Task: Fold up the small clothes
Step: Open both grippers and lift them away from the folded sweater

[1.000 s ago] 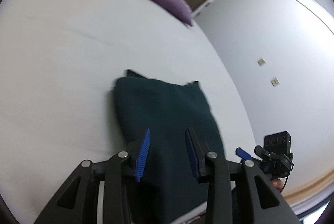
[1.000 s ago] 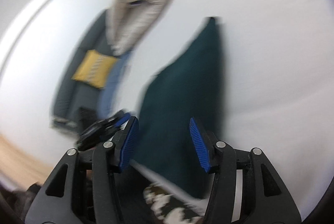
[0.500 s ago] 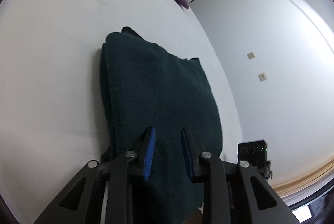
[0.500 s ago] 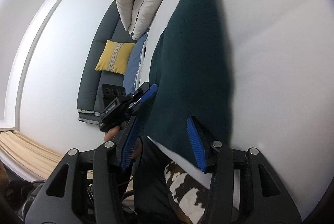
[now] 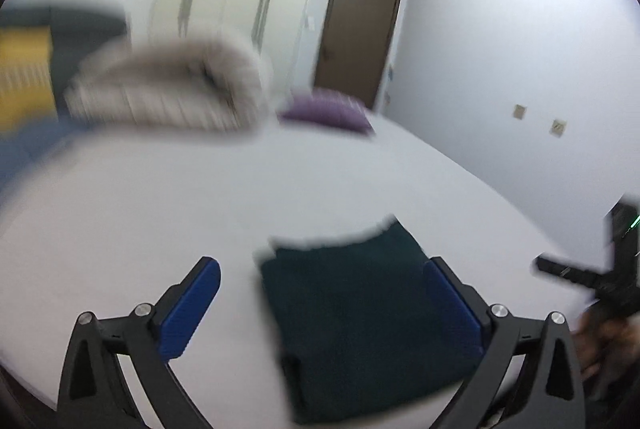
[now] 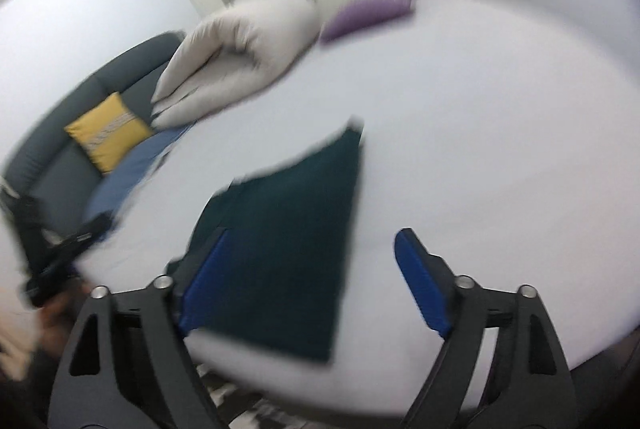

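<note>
While both views are blurred, the layout reads clearly.
Garment: the dark green garment (image 5: 360,313) lies folded and flat on the white bed (image 5: 168,197), near its front edge.
Left gripper: the left gripper (image 5: 320,305) has its jaws wide apart, empty, above the garment's near end.
Right gripper: the right gripper (image 6: 308,281) is likewise spread and empty, its left pad (image 6: 204,281) over the cloth.
Far end: a rolled duvet (image 6: 236,57) and a purple pillow (image 5: 328,109).
Beside bed: a grey sofa (image 6: 56,157) with a yellow cushion (image 6: 106,135).
</note>
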A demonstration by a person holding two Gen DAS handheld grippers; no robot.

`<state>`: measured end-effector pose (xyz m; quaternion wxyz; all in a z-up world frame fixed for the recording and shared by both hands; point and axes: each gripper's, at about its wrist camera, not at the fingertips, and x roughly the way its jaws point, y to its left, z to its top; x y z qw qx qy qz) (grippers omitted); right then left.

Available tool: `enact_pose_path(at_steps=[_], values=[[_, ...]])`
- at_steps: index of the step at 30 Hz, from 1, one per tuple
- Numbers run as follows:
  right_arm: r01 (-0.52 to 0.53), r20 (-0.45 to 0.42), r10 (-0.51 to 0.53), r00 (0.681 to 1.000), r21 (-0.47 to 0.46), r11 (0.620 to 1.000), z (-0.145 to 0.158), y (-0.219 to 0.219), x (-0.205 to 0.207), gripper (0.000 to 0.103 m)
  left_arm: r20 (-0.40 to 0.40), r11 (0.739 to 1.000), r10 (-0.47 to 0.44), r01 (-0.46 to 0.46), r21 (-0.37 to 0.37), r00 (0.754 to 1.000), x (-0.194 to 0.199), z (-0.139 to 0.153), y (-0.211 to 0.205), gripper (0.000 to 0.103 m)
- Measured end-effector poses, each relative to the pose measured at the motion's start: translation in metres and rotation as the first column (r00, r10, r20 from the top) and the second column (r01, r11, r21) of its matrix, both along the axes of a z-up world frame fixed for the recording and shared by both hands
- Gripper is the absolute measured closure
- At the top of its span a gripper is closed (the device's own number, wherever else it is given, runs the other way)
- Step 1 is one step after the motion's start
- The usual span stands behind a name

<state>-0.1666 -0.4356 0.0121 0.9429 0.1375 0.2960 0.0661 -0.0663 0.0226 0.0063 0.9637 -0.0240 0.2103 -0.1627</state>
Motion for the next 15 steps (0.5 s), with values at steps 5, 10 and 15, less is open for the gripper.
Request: enact_pose_path(at_steps=[5, 10, 15], values=[[0.114, 0.236, -0.063, 0.970, -0.211, 0.971, 0.057, 0.025, -0.029, 0.000, 0.224, 0.975, 0.098, -0.139, 0.174, 0.970, -0.031, 0.041, -0.023, 0.000], [0.144, 0.369, -0.038, 0.929, -0.263, 0.954, 0.110, 0.046, -0.047, 0.000, 0.179, 0.973, 0.144, -0.172, 0.154, 0.973, -0.036, 0.066, -0.022, 0.000], [0.111, 0.365, -0.029, 0.930, -0.204, 0.973, 0.127, 0.058, -0.045, 0.000, 0.090, 0.961, 0.200, -0.213, 0.174, 0.976, -0.025, 0.061, -0.020, 0.000]])
